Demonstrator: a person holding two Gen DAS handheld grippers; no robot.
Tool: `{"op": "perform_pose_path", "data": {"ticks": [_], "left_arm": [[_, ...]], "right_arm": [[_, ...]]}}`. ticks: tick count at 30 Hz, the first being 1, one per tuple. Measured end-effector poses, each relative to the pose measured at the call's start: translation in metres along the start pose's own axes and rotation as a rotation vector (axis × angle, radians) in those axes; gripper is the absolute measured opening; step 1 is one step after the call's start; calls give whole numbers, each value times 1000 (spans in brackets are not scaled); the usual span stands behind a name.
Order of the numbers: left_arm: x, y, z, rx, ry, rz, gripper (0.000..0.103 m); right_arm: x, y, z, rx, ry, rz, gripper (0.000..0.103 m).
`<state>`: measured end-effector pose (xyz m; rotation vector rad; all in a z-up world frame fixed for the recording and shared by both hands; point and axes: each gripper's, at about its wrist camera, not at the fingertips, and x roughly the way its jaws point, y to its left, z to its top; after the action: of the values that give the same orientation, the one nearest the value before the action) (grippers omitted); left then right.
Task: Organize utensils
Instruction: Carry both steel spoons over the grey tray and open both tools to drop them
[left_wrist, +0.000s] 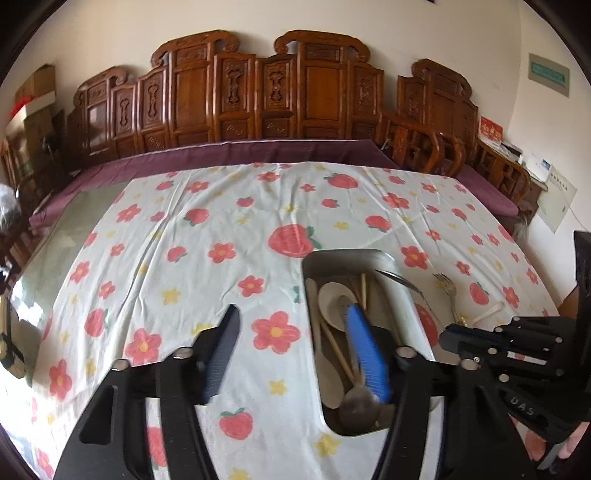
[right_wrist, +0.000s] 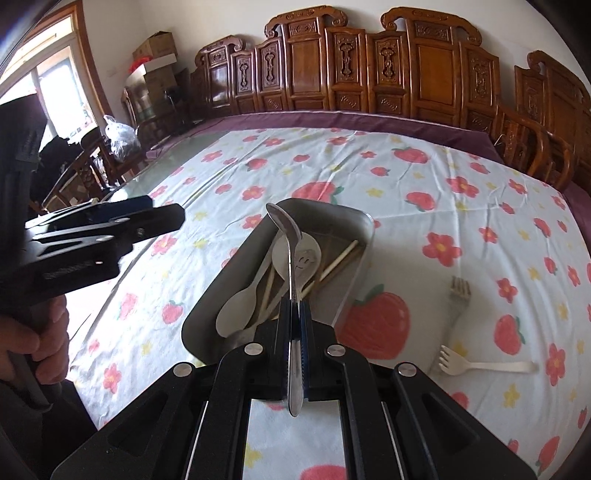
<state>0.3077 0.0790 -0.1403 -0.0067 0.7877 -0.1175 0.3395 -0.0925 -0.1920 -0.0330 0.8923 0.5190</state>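
A metal tray (right_wrist: 354, 218) on the flowered tablecloth holds beige spoons (right_wrist: 236, 314) and wooden chopsticks (right_wrist: 341, 260). My right gripper (right_wrist: 295, 306) is shut on the handle of a metal spoon (right_wrist: 286, 225), held over the tray with its bowl pointing away. A metal fork (right_wrist: 458, 295) and a beige plastic fork (right_wrist: 480, 365) lie on the cloth right of the tray. My left gripper (left_wrist: 291, 314) is open and empty, its right finger (left_wrist: 365, 354) over the tray (left_wrist: 347, 256) and its left finger (left_wrist: 221, 350) over the cloth. The metal spoon's tip (left_wrist: 395, 278) shows above the tray.
The tablecloth (left_wrist: 221, 229) covers most of a glass-topped table, with bare glass (left_wrist: 62, 236) at the left. Carved wooden chairs (left_wrist: 258, 92) and a purple cushion (left_wrist: 240, 151) line the far side. A hand holds the left gripper body (right_wrist: 74, 240) left of the tray.
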Motion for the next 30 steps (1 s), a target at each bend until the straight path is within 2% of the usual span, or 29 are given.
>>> {"op": "perform_pose_path", "data": {"ticks": [3, 6, 8, 13, 22, 26, 30], "left_arm": [[3, 11, 0, -11, 9, 17, 63], [3, 20, 2, -16, -2, 39, 78], [2, 25, 3, -22, -10, 52, 79], [3, 33, 5, -16, -17, 92, 92], [3, 37, 5, -19, -14, 91, 93], [4, 32, 4, -9, -11, 78, 93], [3, 22, 3, 5, -15, 60, 93]], "right_arm": [[13, 3, 3, 5, 19, -2, 6], [26, 6, 6, 11, 35, -7, 6], [35, 7, 9, 25, 45, -8, 6], [50, 6, 14, 47, 57, -42, 6], [53, -3, 22, 46, 44, -58, 10], [35, -14, 22, 38, 22, -61, 10], [7, -31, 17, 30, -7, -81, 15]]}}
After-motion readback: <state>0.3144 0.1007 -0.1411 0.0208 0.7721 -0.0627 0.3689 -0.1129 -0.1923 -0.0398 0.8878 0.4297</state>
